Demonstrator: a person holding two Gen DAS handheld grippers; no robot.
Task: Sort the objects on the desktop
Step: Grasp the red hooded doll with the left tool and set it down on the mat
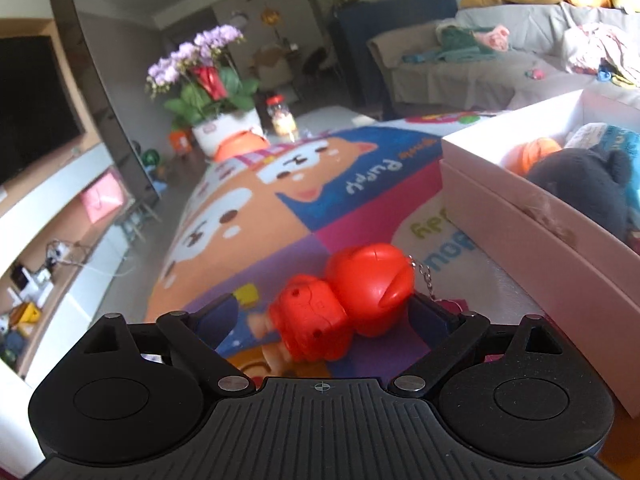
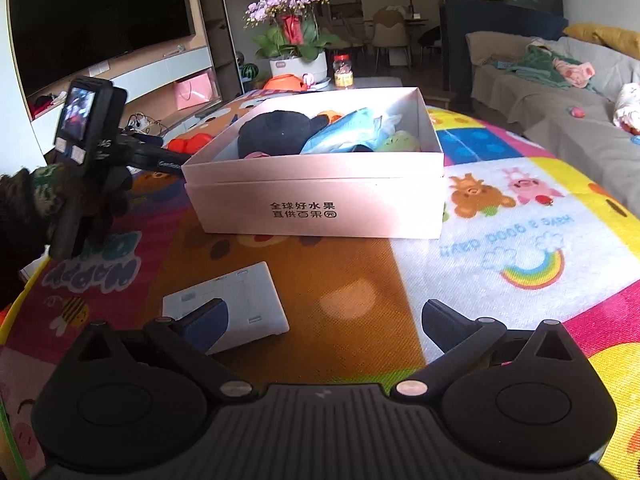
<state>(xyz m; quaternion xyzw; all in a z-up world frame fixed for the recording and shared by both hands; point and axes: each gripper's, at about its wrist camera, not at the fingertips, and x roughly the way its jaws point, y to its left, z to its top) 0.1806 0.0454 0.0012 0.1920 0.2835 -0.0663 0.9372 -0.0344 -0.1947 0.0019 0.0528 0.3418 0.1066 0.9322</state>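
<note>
Soft daylight, dim room behind, slight blur, strong fisheye bending at edges.

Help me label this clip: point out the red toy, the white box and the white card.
red toy (image 1: pixel 360 292), left wrist view, its round head.
white box (image 2: pixel 316 208), right wrist view, front wall.
white card (image 2: pixel 244 300), right wrist view, flat face.

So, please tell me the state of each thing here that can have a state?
Left tool: open, around the red toy, not gripping.
Right tool: open, holding nothing.
Red toy: lying on its side on the mat.
White box: lidless, partly filled.
White card: lying flat.
</note>
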